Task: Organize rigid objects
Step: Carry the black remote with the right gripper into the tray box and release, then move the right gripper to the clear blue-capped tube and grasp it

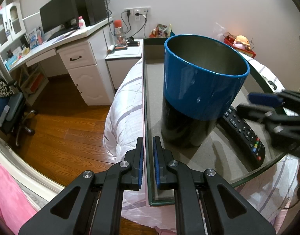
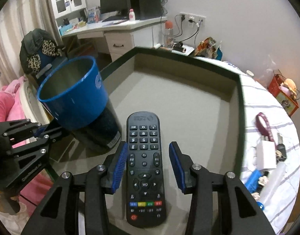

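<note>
My right gripper [image 2: 148, 162] stands over the remote control [image 2: 144, 168], which lies flat on the grey floor of the tray [image 2: 189, 101], at the near side. The long axis of the remote runs from near to far, in line with my two fingers, so the jaws are across its narrow width. The left pad [image 2: 119, 166] is just beside the left edge of the remote, and I cannot tell if it touches; the right pad is apart from the right edge, with grey tray visible between. So the jaws are half wide and hold nothing yet. This hand points forward and down at the remote, and it is clearly the nearer one.

My left gripper [image 1: 148, 162] is narrow, closed on the near left wall of the tray, one pad on each side of the rim. The blue and black cup [image 1: 198, 94] stands upright just left of the remote, near it. I think closing must be careful not to knock this cup
</note>
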A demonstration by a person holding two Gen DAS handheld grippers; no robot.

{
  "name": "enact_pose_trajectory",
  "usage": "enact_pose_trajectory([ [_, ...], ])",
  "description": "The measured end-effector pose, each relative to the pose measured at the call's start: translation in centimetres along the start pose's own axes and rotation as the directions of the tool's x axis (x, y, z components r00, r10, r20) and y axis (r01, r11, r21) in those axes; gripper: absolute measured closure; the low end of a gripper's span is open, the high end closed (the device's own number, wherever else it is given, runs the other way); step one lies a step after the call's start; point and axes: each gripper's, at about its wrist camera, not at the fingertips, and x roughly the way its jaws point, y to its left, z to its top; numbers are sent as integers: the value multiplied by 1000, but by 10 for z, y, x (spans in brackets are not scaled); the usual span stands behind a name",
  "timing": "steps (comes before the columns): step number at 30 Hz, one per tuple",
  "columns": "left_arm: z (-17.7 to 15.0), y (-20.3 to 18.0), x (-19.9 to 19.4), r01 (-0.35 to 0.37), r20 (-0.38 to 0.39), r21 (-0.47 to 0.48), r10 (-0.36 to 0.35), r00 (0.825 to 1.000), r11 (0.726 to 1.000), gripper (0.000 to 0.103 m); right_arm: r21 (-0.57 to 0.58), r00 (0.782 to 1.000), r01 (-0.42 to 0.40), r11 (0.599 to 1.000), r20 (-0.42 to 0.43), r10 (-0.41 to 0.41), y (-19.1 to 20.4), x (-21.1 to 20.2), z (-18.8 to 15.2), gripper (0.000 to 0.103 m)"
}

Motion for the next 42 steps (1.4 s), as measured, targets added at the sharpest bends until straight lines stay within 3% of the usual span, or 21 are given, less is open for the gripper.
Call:
enact_pose_trajectory([
  [3,0,0,0,0,0,0,0,1000,1000,95,23,999,18,1000,43,-19,-13,-21,-3,56],
  [6,0,0,0,0,-1,-1,0,1000,1000,95,64,992,50,997,109,-57,-31,-47,-5,40],
  [9,-1,0,0,-3,-2,-2,3,1000,1000,95,122,977,105,987,172,-125,-55,-75,-14,38],
  [12,-2,0,0,-3,-2,-3,3,1000,1000,95,201,958,186,962,178,-222,-81,-92,-28,38],
  [15,-2,0,0,-3,-2,-3,3,1000,1000,95,265,942,271,925,124,-311,-106,-92,-42,37],
  [23,-2,0,0,-6,-2,-1,6,1000,1000,96,303,954,277,912,26,-298,-124,-68,-83,37],
  [26,-3,1,0,-7,-3,-3,7,1000,1000,96,306,946,307,901,6,-324,-130,-66,-92,37],
  [37,-4,3,-1,-8,-5,-2,8,1000,1000,96,294,950,301,907,-17,-310,-129,-56,-96,37],
  [42,-4,3,-1,-9,-4,-2,9,1000,1000,97,293,940,334,896,-25,-342,-130,-55,-97,25],
])
